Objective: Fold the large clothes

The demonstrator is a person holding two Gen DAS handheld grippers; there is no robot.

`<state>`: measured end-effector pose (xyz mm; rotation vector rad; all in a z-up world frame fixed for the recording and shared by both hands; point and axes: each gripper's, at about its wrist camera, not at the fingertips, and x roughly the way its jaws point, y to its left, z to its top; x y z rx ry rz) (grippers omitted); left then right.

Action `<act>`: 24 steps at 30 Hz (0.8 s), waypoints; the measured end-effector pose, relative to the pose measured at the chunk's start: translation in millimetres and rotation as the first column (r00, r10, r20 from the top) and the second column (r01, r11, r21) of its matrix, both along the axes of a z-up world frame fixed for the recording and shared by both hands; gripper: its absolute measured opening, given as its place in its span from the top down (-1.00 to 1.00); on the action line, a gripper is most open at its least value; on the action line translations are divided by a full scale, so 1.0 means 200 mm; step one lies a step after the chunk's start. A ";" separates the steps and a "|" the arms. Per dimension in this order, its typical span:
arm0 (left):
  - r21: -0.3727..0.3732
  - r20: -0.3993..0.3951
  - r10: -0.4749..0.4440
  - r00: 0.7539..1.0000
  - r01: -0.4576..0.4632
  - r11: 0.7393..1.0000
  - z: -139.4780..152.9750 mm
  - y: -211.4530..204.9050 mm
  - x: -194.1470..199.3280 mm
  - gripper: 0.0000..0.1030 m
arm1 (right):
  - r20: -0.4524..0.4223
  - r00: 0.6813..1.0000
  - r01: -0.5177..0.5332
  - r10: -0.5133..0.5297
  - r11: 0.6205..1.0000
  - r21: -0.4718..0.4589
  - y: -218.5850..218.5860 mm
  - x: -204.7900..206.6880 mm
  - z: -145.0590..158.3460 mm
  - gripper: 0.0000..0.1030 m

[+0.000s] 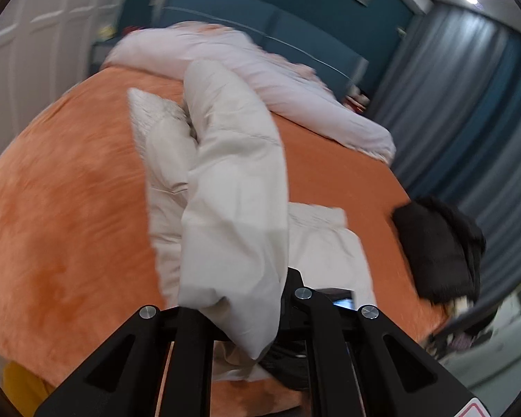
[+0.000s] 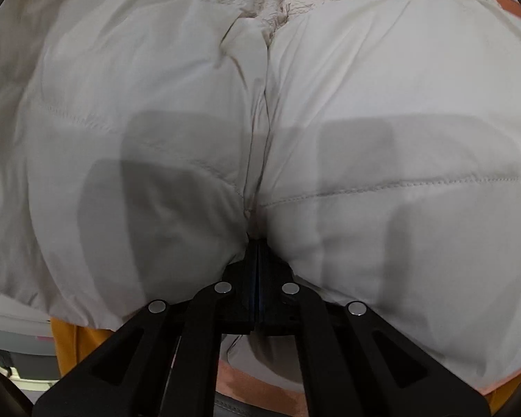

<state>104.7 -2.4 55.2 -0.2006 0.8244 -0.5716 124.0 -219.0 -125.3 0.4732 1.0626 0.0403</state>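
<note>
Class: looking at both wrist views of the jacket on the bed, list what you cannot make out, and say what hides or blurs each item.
- Left gripper fingertips: left wrist view, draped by the lifted sleeve of the cream puffer jacket.
- Black garment: left wrist view, motion-blurred; type unclear.
- Jacket outline: right wrist view, cut off by the frame edges.
- Right gripper fingertips: right wrist view, sunk into jacket fabric.
- Orange bedspread in right wrist view: mostly covered by jacket.
</note>
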 end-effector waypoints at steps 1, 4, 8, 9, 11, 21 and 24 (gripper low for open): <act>0.010 0.007 -0.027 1.000 0.027 1.000 0.00 -0.06 -0.01 0.89 | 0.016 1.000 0.002 -0.002 1.000 0.025 -0.02 -0.01 -0.01 1.00; 0.041 0.015 -0.144 0.989 0.144 0.989 -0.01 -0.30 -0.06 0.89 | 0.071 0.997 0.008 -0.015 0.995 0.102 -0.08 -0.08 -0.01 1.00; 0.115 0.003 -0.295 0.956 0.292 0.949 -0.08 -0.61 -0.14 0.89 | 0.113 0.993 0.020 -0.045 0.976 0.218 -0.17 -0.20 0.00 1.00; 0.133 -0.003 -0.318 0.948 0.316 0.939 -0.11 -0.68 -0.17 0.89 | 0.114 0.992 0.027 -0.058 0.966 0.257 -0.20 -0.23 -0.01 1.00; 0.171 -0.027 -0.359 0.933 0.358 0.918 -0.18 -0.82 -0.18 0.89 | 0.114 0.988 0.051 -0.106 0.912 0.408 -0.31 -0.36 -0.05 1.00; 0.341 -0.129 -0.401 0.907 0.420 0.841 -0.58 -1.15 -0.23 0.89 | 0.181 0.861 0.395 -0.475 0.849 0.351 -0.96 -1.12 0.23 0.89; 0.414 -0.097 -0.417 0.904 0.418 0.809 -0.67 -1.19 -0.26 0.89 | 0.298 0.855 0.385 -0.424 0.905 0.182 -1.02 -1.12 0.51 0.62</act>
